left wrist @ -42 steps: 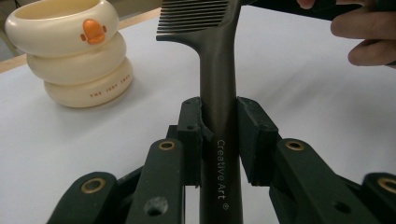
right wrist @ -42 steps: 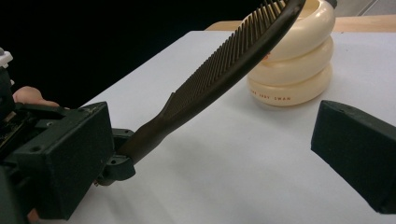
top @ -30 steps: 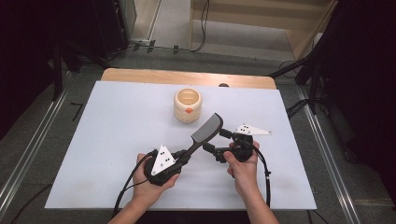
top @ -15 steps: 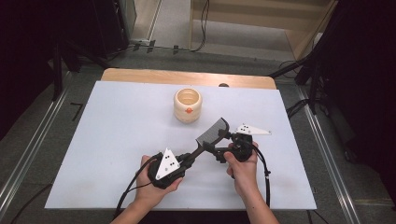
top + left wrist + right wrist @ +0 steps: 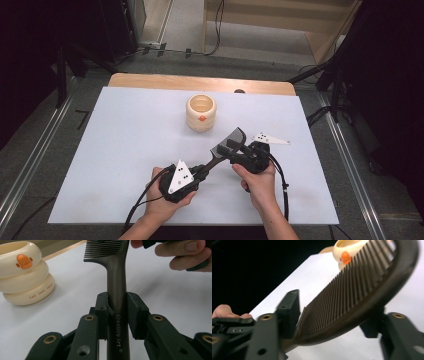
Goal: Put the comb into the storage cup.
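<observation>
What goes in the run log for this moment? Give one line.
left gripper: shut on comb handle | comb: held above table | right gripper: fingers open around comb teeth | cream holder: upright, apart

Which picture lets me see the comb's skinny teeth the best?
The right gripper view: the dark brown plastic comb fills it, each tooth clear, between the right claw. The left gripper view shows mostly its handle, clamped in the left claw, with teeth at the top. From the high view, the comb is small and its teeth blur together.
</observation>
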